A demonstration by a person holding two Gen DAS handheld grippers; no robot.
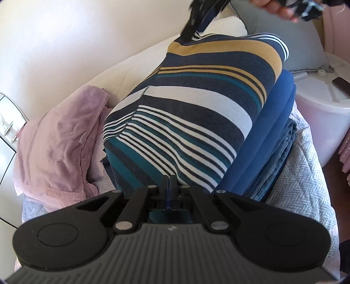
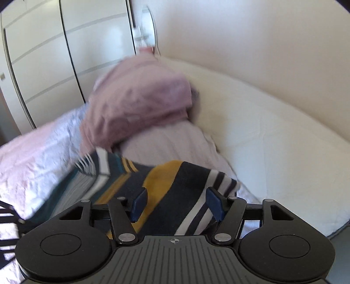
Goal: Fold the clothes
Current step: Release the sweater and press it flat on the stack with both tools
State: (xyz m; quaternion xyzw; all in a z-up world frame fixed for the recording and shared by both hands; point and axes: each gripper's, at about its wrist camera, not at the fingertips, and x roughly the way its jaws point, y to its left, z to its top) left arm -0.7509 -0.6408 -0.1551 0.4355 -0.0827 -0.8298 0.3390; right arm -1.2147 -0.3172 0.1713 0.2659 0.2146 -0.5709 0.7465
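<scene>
Left wrist view
Left gripper (image 1: 168,182): jaws pressed right together, pinching the near edge of the striped garment. You can just see a thin sliver of fabric between the two fingers.
Striped garment (image 1: 192,122): navy, white, teal and mustard stripes, folded, sitting on top of a stack and running away from the camera toward the wall.
Stack underneath: a solid blue folded piece (image 1: 269,135) sticks out on the right side, with a paler blue textured fabric (image 1: 277,166) under that.
Bed cover (image 1: 304,181): grey-white herringbone, everything rests on it.
Pink garment (image 1: 59,144): crumpled heap just left of the stack, touching it.
Right gripper, seen from here (image 1: 194,26): dark and blurry, up at the far end of the striped piece. Can't tell from this angle if it's touching.
Hand (image 1: 282,9): top right corner, wrapped round the handle.
White tub (image 1: 321,102): to the right of the bed, dark flat thing lying on its lid.

Right wrist view
Right gripper (image 2: 176,203): jaws standing fairly wide, blue pads (image 2: 140,203) either side of the striped garment (image 2: 175,192), with nothing pinched between them.
Pink garment (image 2: 140,102): bunched up further back, motion-blurred.
White mattress (image 2: 273,142): curves along the wall on the right.
Wardrobe doors (image 2: 43,54): pale, back left.
</scene>
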